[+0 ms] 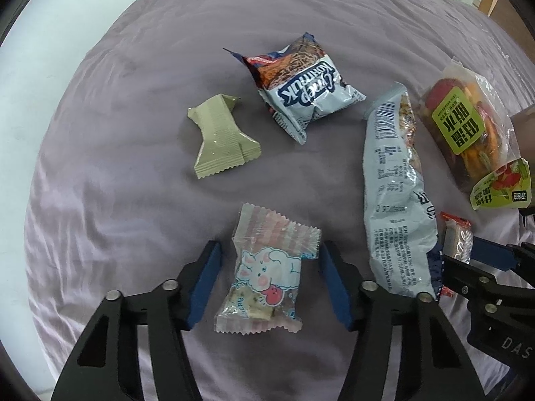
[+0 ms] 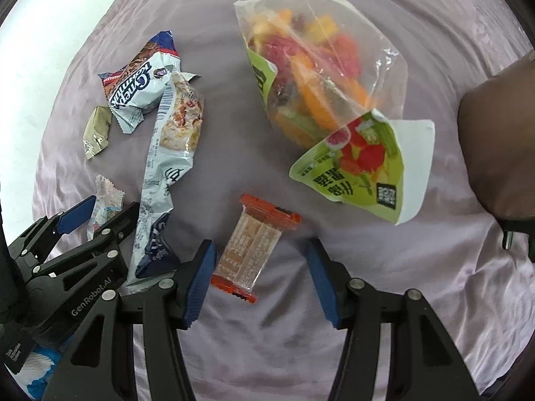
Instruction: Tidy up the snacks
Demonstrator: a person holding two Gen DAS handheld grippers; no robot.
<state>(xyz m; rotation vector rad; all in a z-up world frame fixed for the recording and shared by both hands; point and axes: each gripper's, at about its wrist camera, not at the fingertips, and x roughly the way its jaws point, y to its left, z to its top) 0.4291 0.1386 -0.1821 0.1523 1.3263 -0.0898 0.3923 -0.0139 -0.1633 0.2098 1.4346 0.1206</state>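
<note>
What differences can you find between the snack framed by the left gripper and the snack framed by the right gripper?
The bunny-print snack packet is pink-striped with a cartoon; the orange-ended snack bar is clear with small printed text. The packet is squarish, the bar long and narrow. Both lie flat on the purple sheet, between open jaws, ungripped.

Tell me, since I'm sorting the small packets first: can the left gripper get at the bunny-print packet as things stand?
Probably yes. The bunny-print packet lies flat on the purple sheet, between the left gripper's blue fingers, with nothing on top. The pads look not yet pressed against it.
</note>
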